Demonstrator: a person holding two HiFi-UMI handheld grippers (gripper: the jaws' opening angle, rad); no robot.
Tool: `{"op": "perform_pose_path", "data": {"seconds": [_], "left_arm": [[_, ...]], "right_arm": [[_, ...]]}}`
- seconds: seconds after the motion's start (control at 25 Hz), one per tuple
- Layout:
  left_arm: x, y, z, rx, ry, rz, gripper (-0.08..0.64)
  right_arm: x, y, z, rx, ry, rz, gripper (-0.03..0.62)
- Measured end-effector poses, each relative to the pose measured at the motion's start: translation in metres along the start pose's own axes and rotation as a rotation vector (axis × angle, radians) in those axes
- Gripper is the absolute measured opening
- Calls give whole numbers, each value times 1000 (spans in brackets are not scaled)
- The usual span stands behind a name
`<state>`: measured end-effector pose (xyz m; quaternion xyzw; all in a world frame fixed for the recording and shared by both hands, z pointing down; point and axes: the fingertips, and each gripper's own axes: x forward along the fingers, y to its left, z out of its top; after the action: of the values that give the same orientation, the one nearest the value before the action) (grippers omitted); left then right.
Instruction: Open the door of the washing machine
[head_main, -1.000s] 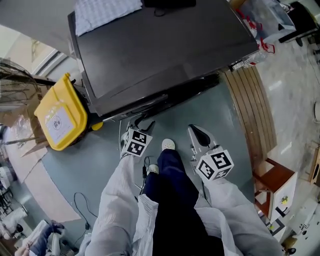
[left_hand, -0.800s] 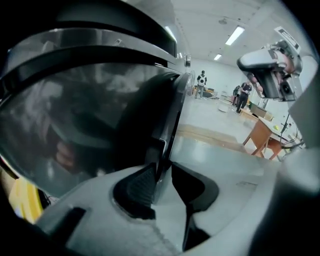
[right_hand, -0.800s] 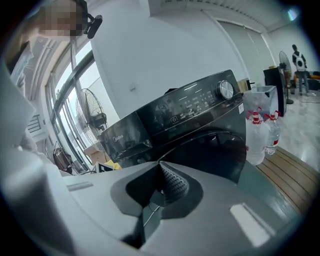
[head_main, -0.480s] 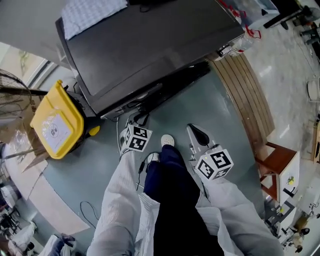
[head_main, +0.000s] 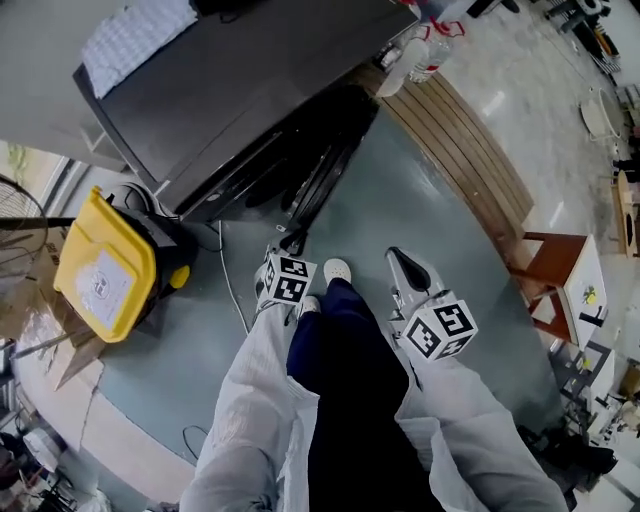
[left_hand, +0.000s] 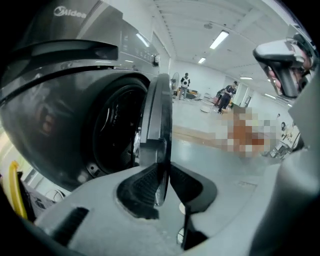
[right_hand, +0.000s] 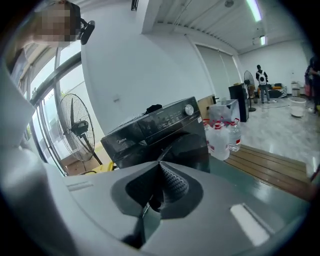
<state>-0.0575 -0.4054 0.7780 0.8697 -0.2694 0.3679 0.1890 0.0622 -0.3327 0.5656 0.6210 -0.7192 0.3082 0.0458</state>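
The dark grey washing machine (head_main: 230, 90) stands ahead, and its round door (head_main: 325, 170) is swung partly outward, showing the dark drum opening (left_hand: 115, 130). My left gripper (head_main: 290, 245) is at the door's free edge. In the left gripper view the door's rim (left_hand: 157, 115) runs between the jaws, and the left gripper (left_hand: 162, 172) has just been closing, its pads now pressed on the rim. My right gripper (head_main: 400, 265) hangs to the right over the floor, apart from the machine (right_hand: 155, 127). The right gripper (right_hand: 162, 172) is shut on nothing.
A yellow bin (head_main: 100, 275) stands left of the machine, with a cable (head_main: 232, 290) on the floor beside it. A wooden slatted platform (head_main: 460, 150) with water bottles (head_main: 420, 55) lies to the right, a wooden stool (head_main: 555, 265) further right. A fan (right_hand: 77, 127) stands by the window.
The door has swung from nearly closed to partly open. The left gripper has come back towards me along with the door's edge. The right gripper has shifted slightly.
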Motion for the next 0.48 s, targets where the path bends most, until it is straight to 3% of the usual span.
{"op": "perform_pose_path", "data": {"seconds": [0.48], "left_arm": [[29, -129, 3, -53, 31, -54, 78]], "right_arm": [[-80, -66, -8, 79, -59, -113, 9]]}}
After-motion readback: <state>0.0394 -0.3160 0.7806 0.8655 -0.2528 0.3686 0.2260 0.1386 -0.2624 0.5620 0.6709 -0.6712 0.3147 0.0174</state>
